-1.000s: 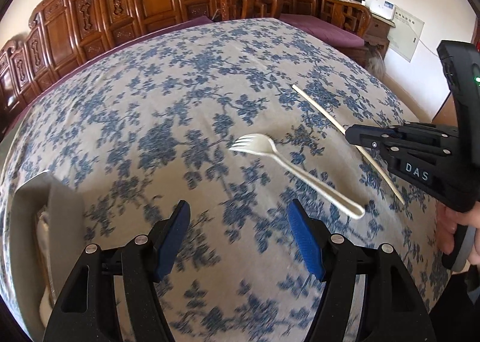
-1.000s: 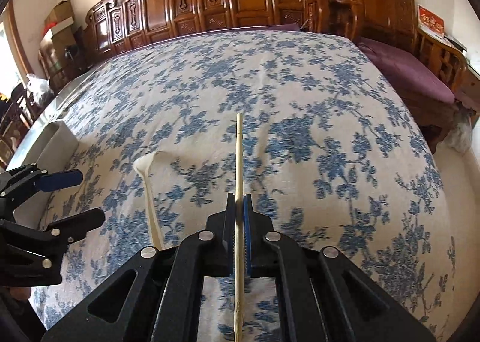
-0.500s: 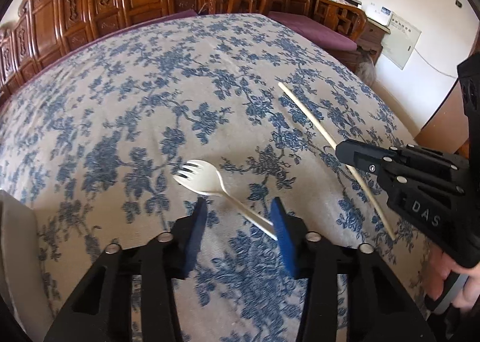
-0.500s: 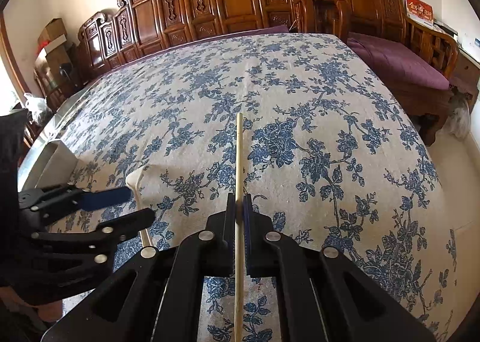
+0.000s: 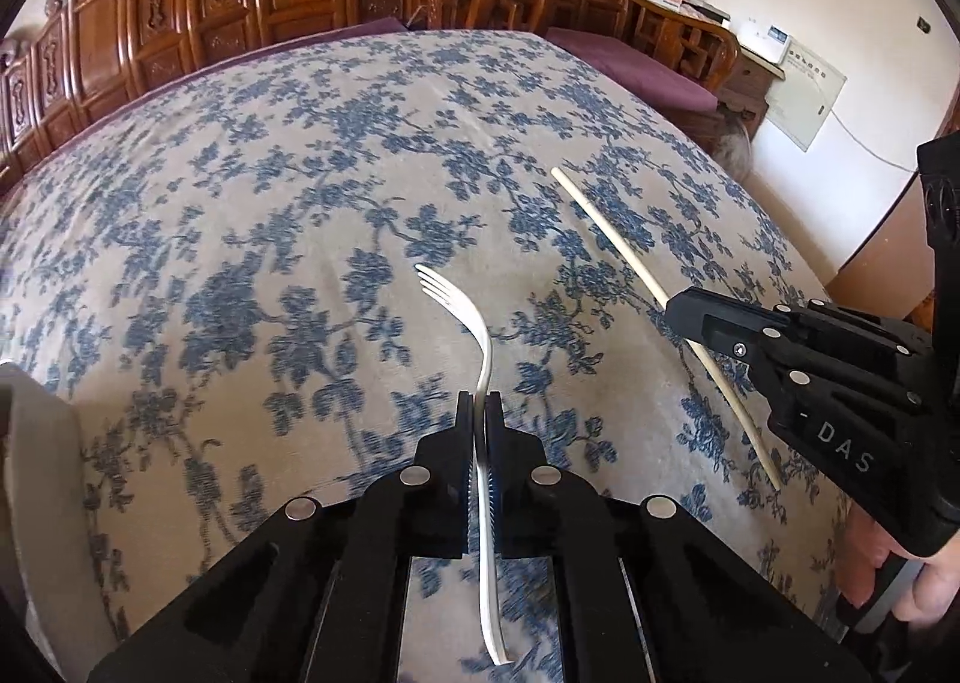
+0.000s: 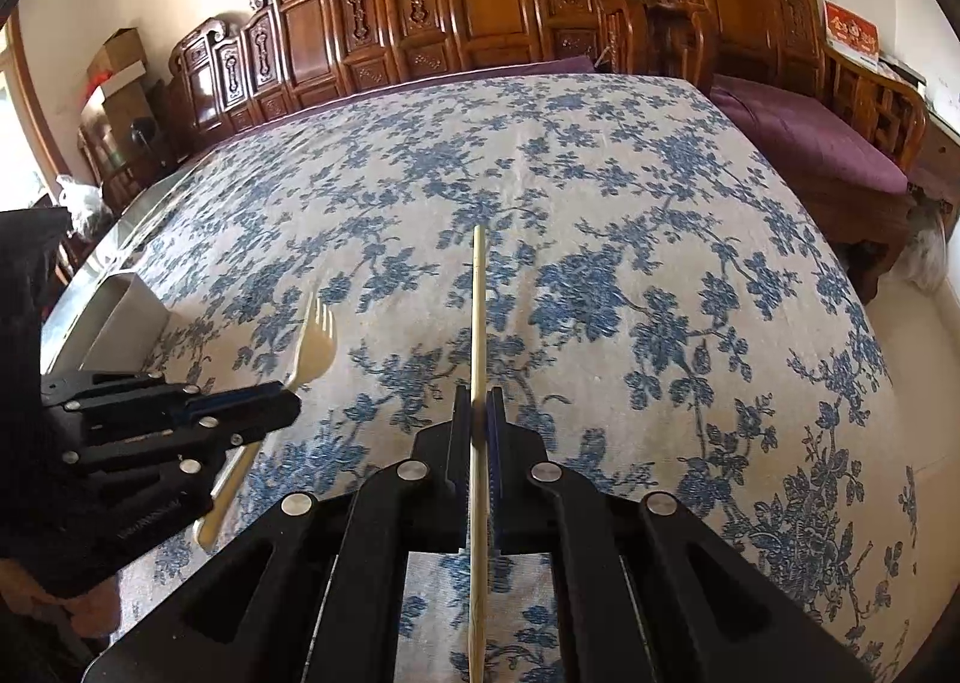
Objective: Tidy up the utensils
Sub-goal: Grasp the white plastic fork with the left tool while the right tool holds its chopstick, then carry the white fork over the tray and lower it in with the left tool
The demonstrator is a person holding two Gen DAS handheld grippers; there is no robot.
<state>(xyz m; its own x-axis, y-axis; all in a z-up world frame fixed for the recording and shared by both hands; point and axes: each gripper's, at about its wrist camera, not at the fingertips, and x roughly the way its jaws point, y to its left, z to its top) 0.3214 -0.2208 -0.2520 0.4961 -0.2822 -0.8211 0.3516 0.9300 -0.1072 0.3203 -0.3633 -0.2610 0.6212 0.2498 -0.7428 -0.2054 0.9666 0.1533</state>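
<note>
1. A wide table (image 6: 660, 323) carried the scene, covered edge to edge by a cream cloth (image 5: 288, 239) printed with blue flower sprays.
2. A pale, open-topped container (image 6: 126, 311) stood directly on the cloth, at the table's left edge.
3. Beside the container, on its outer side, a strip of the table's shiny rim (image 6: 90, 287) showed past the cloth.
4. From the container across to the far edge, the cloth lay flat, with a few faint creases.
</note>
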